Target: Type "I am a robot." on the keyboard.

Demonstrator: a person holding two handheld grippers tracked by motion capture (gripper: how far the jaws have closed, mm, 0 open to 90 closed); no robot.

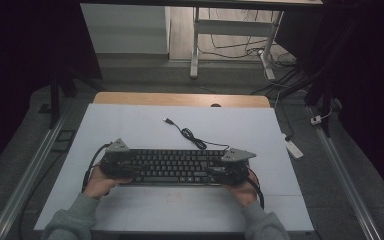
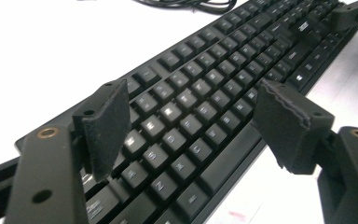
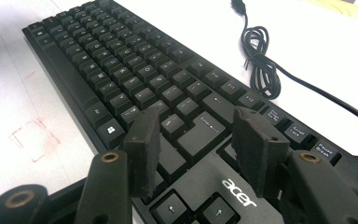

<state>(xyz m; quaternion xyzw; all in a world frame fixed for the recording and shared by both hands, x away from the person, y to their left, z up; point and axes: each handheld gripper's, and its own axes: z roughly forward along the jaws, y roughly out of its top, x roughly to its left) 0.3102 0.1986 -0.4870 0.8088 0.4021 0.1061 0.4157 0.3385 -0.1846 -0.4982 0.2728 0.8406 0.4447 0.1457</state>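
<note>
A black Acer keyboard (image 1: 172, 167) is seen lying flat near the front of the white table (image 1: 130, 130), its cable (image 1: 192, 137) coiled behind, with the left gripper (image 2: 191, 121) spread wide above the left-hand keys, nothing gripped, and the right gripper (image 3: 196, 147) held parted over the right end, pads clear.

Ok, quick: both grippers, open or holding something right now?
Left gripper: open, above the keyboard, gripping nothing.
Right gripper: open over the keyboard's right end, holding nothing.
</note>
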